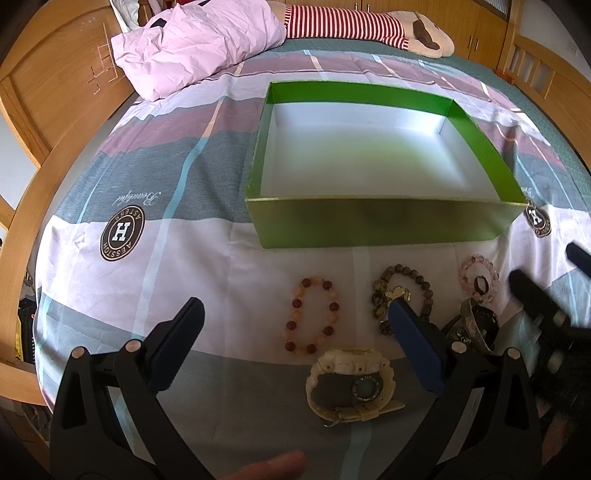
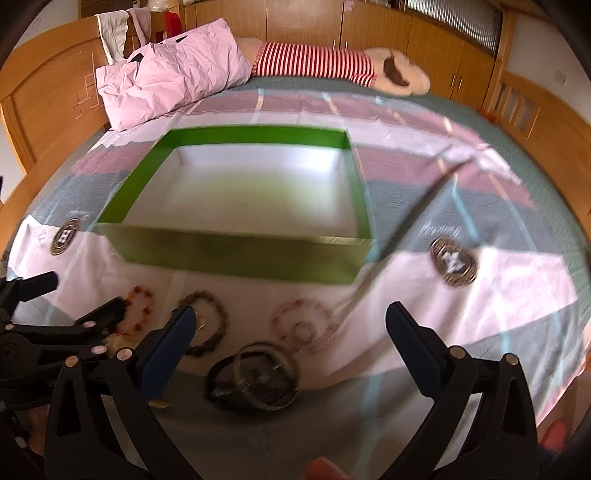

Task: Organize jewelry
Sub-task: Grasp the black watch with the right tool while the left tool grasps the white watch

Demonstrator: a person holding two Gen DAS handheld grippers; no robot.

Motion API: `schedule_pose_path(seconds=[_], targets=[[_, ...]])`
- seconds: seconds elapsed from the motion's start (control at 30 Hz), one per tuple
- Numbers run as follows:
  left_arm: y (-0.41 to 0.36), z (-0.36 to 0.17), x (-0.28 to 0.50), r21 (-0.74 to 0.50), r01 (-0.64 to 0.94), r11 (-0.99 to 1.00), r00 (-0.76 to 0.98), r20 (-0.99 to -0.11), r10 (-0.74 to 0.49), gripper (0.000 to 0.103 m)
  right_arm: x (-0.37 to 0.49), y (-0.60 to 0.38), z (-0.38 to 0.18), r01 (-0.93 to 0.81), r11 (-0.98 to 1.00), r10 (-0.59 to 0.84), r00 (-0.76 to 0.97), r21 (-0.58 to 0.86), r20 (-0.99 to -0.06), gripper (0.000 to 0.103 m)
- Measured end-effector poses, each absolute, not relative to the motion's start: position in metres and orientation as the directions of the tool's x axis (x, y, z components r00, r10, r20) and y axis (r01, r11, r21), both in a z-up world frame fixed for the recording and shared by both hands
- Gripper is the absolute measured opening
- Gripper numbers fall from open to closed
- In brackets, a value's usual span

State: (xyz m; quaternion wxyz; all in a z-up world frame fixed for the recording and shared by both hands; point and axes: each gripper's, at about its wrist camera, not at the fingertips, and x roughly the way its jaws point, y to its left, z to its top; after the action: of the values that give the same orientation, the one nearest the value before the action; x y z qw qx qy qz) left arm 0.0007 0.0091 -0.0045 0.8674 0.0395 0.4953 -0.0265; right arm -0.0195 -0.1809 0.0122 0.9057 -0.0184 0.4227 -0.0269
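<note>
Two grippers low over a bed (image 1: 207,258), both spread wide, nothing between the fingers. Left gripper (image 1: 295,321) above a cream watch (image 1: 349,384) and an orange bracelet (image 1: 314,314); its right finger (image 1: 413,343) crossing a brown bracelet (image 1: 400,295). Right gripper (image 2: 291,325) above a dark bangle (image 2: 255,376) and a pink bracelet (image 2: 304,325), blurred in the right wrist view. Jewelry all on the quilt, near the front wall of a green box (image 1: 384,221), none inside. Pink bracelet at the right end of the row, just beyond the bangle. Farther back, a pink pillow (image 1: 195,48) and a striped plush (image 1: 343,22). Fingertip (image 1: 273,465) at the bottom edge of the left wrist view.
</note>
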Motion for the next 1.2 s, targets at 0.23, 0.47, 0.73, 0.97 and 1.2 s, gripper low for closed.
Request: schedule_pose_path(seconds=[0.23, 0.47, 0.73, 0.97, 1.2], targets=[[0.042, -0.005, 0.014, -0.042, -0.002, 0.999, 0.454, -0.890, -0.036, 0.098, 0.011, -0.234, 0.032, 0.068, 0.998, -0.033, 0.584, 0.008, -0.811, 0.101], [0.049, -0.013, 0.016, -0.076, 0.021, 0.997, 0.364, -0.928, -0.079, 0.054, 0.012, -0.205, -0.014, -0.161, 0.966, 0.247, 0.319, 0.204, -0.915, 0.060], [0.039, -0.015, 0.007, -0.114, 0.133, 0.984, 0.285, -0.947, -0.148, 0.054, -0.011, -0.151, -0.046, -0.311, 0.948, 0.154, 0.258, 0.069, -0.954, 0.035], [0.019, -0.031, -0.002, -0.092, 0.226, 0.970, 0.205, -0.969, -0.140, 0.054, -0.009, -0.143, -0.052, -0.311, 0.947, 0.170, 0.279, 0.079, -0.945, 0.005], [0.018, -0.046, -0.002, -0.075, 0.225, 0.971, 0.157, -0.981, -0.113, 0.033, 0.009, -0.166, -0.033, -0.227, 0.974, 0.092, 0.375, 0.005, -0.922, 0.005]])
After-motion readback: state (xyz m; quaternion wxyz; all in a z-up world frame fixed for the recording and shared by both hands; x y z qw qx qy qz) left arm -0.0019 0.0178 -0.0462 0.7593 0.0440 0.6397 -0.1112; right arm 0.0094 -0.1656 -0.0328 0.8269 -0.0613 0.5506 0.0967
